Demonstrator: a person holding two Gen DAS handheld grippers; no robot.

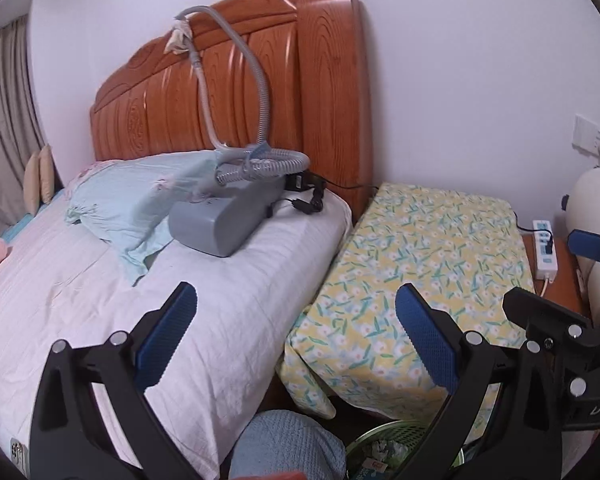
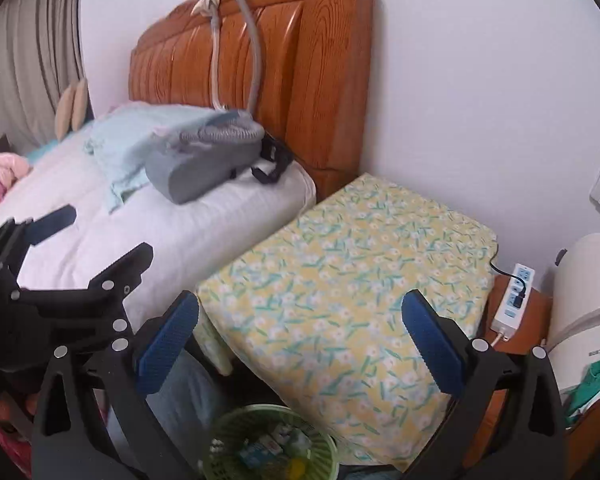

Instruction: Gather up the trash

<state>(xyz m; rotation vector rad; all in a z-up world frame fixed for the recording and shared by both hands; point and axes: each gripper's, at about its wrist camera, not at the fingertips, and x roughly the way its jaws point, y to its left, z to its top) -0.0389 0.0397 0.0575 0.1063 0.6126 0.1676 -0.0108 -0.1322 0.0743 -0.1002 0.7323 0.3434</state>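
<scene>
A green mesh trash basket (image 2: 274,446) with paper scraps and wrappers inside stands on the floor between the bed and the covered nightstand; its rim also shows in the left wrist view (image 1: 384,446). My left gripper (image 1: 296,332) is open and empty, held above the bed's edge. My right gripper (image 2: 300,340) is open and empty, above the flowered cloth and the basket. The left gripper also shows at the left of the right wrist view (image 2: 100,236), the right gripper at the right of the left wrist view (image 1: 552,268).
A bed (image 1: 236,300) with white sheet carries a grey breathing machine (image 1: 228,216), its hose (image 1: 256,80) hung on the wooden headboard (image 1: 324,92), and a pale green pillow (image 1: 140,200). A yellow flowered cloth (image 2: 340,280) covers the nightstand. A power strip (image 2: 512,300) lies beside it.
</scene>
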